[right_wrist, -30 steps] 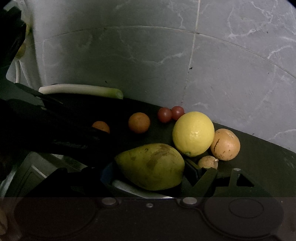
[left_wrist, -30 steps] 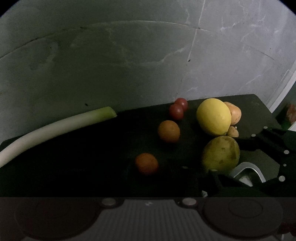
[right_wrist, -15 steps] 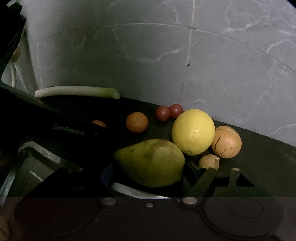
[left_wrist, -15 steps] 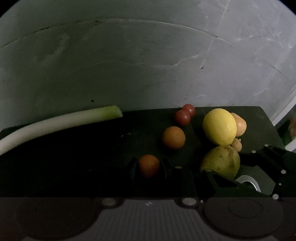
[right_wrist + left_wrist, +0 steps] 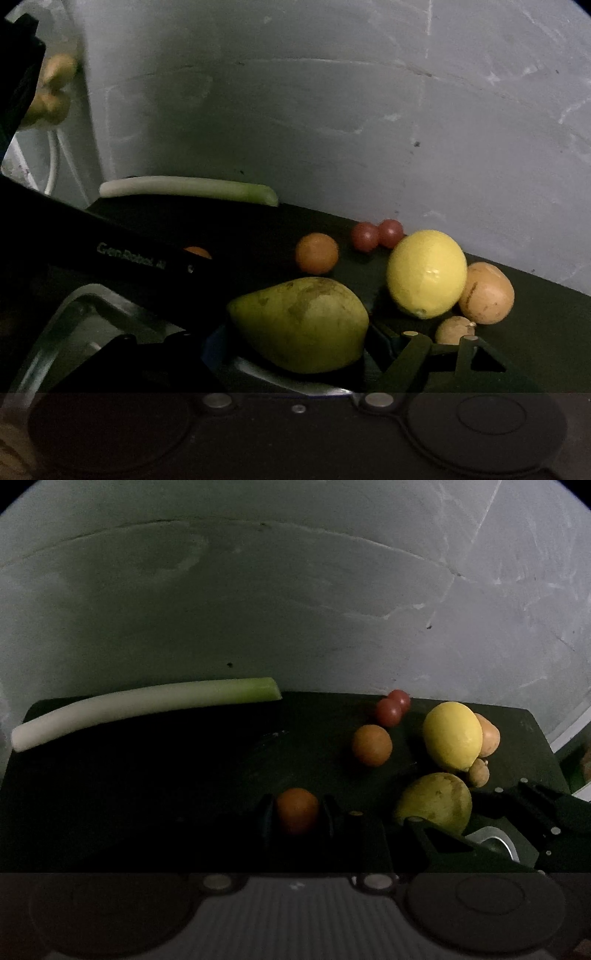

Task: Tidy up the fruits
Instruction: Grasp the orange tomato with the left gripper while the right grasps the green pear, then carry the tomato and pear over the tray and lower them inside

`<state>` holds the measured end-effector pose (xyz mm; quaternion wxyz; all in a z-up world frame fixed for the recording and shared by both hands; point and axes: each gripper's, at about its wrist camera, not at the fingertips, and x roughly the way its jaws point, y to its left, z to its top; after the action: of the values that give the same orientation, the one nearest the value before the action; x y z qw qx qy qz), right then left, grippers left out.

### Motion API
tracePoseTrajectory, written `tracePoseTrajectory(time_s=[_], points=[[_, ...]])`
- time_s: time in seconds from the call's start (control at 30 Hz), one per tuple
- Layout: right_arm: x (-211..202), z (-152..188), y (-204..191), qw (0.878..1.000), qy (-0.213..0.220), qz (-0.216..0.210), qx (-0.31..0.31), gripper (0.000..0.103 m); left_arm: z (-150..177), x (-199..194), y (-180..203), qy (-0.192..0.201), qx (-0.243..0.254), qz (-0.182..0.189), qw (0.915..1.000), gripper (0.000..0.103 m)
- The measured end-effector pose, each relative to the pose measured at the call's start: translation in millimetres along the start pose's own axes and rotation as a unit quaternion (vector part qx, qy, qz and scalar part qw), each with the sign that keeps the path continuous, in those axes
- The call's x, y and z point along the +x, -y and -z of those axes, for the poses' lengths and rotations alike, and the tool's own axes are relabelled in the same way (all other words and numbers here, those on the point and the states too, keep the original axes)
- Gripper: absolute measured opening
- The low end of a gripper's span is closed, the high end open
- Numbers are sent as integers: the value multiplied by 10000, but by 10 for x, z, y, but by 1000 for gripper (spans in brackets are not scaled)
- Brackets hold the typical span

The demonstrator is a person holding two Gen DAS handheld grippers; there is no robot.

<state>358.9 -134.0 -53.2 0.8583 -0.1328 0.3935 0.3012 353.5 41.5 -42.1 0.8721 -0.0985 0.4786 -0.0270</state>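
Left gripper (image 5: pixel 297 810) clenched on small orange fruit (image 5: pixel 297 809), one pad at each side, at near edge of dark board (image 5: pixel 147 782). Right gripper (image 5: pixel 295 332) grasps green pear (image 5: pixel 299 323), held over a metal tray (image 5: pixel 74 306) just near of the board; tray contents not discernible. On the board: leek (image 5: pixel 144 705) far left; second orange fruit (image 5: pixel 371 745) centre; two red tomatoes (image 5: pixel 393 707) touching, far; lemon (image 5: pixel 452 740) right, against a tan fruit (image 5: pixel 485 292); small tan fruit (image 5: pixel 455 330) near of the lemon.
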Motion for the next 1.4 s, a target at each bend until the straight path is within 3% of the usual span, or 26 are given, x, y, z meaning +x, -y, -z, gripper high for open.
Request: tracePoseTrajectory(time_s=[0.57,1.4], points=[[-448,30,-365,9995,178,-172,-183,77,240,-468,-80,246,-205,-46,9995,29],[-1205,599,-723,10000,-63,-18,-27,77,1001,-1074,68,130,74,205,9997,29]])
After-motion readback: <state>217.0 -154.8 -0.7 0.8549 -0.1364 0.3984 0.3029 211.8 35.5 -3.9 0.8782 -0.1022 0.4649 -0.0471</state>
